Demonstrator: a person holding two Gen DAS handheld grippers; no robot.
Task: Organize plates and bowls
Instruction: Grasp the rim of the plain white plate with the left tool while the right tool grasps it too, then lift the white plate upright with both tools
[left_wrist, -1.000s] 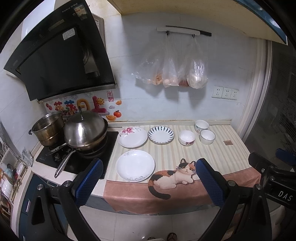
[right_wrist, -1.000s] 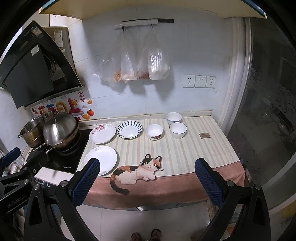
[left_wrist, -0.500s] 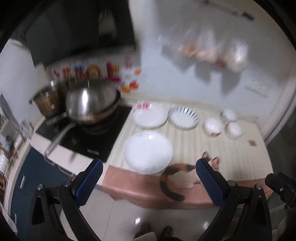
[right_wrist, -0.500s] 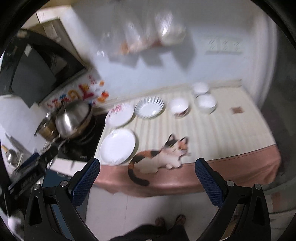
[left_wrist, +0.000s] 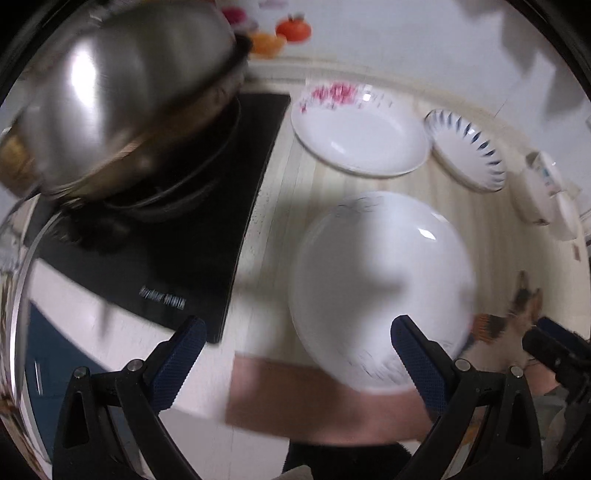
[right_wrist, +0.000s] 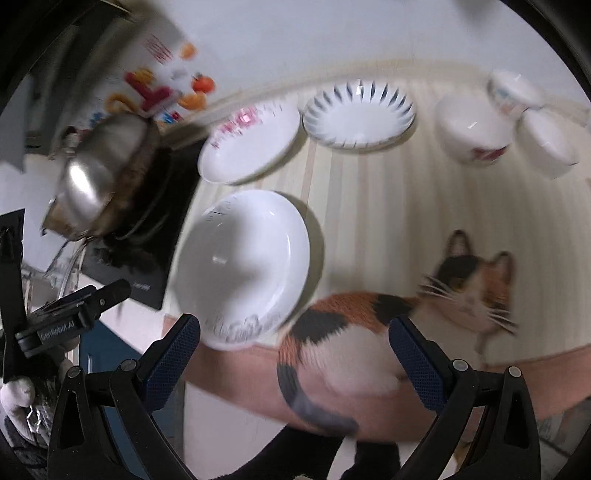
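Both grippers stand wide and empty. The left gripper (left_wrist: 295, 350) hangs over the near plate (left_wrist: 380, 288), which lies on the cloth (right_wrist: 369, 206) just right of the hob (left_wrist: 207, 206). Judged best: come in low, straddle the near rim, and close firmly before lifting it toward the pink plate (left_wrist: 360, 133).

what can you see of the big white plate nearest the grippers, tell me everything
The big white plate is round, glossy and ceramic-looking, shallow with a raised rim and a faint grey pattern near its near and far edges. It looks empty and lies flat on the striped counter cloth, right of the black cooktop and in front of the pink-flowered plate. Neither gripper touches it; a shadow falls across it. Motion blur hides finer detail.
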